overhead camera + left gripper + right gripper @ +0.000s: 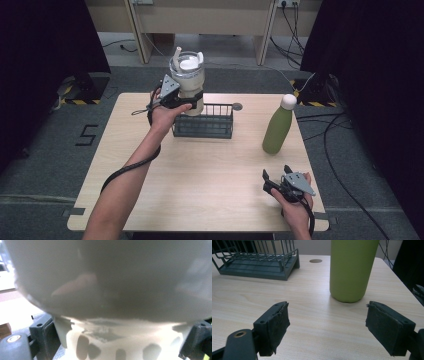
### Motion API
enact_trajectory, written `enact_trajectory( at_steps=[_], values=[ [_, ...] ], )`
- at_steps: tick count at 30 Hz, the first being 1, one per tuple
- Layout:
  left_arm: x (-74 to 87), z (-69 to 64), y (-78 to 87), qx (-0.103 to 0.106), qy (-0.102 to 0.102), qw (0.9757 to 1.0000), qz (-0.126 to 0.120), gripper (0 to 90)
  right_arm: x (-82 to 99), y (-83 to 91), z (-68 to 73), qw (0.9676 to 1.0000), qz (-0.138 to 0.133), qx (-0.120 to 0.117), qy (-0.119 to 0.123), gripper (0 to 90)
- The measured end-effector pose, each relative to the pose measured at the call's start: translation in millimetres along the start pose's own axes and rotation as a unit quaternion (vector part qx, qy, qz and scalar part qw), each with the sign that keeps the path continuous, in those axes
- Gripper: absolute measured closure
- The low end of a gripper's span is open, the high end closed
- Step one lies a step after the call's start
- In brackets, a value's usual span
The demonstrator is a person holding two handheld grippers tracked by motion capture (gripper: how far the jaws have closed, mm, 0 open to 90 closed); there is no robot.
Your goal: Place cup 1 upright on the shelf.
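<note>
Forearms enter the high view from below; the left gripper (186,100) clamps the pale tumbler (189,82) upright, lifted just above the wire basket (204,125), so its way in is straight down. Left gripper view: the tumbler (107,282) sits between the jaws. Right gripper view: the right gripper (327,325) rests spread and empty, facing the green bottle (352,267)

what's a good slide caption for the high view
Left gripper holds a cream tumbler above the wire basket; right gripper rests open near the green bottle.
</note>
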State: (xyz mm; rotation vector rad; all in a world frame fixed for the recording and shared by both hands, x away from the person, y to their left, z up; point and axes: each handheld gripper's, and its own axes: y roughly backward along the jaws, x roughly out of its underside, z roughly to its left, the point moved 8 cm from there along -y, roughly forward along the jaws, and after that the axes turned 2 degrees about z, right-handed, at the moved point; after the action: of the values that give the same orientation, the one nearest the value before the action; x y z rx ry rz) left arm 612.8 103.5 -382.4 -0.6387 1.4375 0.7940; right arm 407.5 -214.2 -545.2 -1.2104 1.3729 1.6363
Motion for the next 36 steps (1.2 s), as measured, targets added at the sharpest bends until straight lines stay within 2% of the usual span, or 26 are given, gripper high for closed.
enact_trajectory(
  at_steps=[7, 12, 17, 31, 32, 34, 35, 36],
  values=[
    [4.2, 3.0, -1.9, -0.006, -0.006, 0.9999, 0.006, 9.6, 0.1, -0.4, -0.4, 1.0, 0.001, 0.0, 0.001, 18.5],
    [8.3, 3.8, -3.6, -0.006, 0.0, 1.0, 0.007, 9.6, 0.0, 0.1, -0.3, 1.0, 0.0, 0.0, -0.001, 18.6],
    [11.0, 3.9, -4.9, -0.009, -0.004, 0.9999, 0.008, 9.6, 0.3, 0.1, -0.6, 1.0, 0.001, 0.001, -0.002, 18.6],
    [19.7, 9.8, -7.1, -0.016, 0.001, 0.9998, 0.015, 9.6, 0.0, -0.3, 0.0, 1.0, 0.0, -0.002, 0.002, 18.6],
    [20.7, 10.2, -7.5, -0.017, 0.0, 0.9997, 0.015, 9.6, 0.3, -0.1, 0.2, 1.0, 0.002, -0.003, 0.002, 18.6],
    [21.1, 15.5, -7.9, -0.02, -0.03, 0.9992, 0.018, 9.6, 0.0, -0.4, 0.1, 1.0, 0.0, -0.002, 0.002, 18.6],
    [22.8, 11.4, -8.3, -0.018, 0.001, 0.9997, 0.017, 9.7, -0.1, -0.4, 0.1, 1.0, 0.0, -0.002, 0.001, 18.6],
    [23.5, 11.7, -8.5, -0.019, 0.001, 0.9997, 0.018, 9.6, 0.0, -0.4, 0.0, 1.0, 0.0, -0.002, 0.001, 18.5]
  ],
)
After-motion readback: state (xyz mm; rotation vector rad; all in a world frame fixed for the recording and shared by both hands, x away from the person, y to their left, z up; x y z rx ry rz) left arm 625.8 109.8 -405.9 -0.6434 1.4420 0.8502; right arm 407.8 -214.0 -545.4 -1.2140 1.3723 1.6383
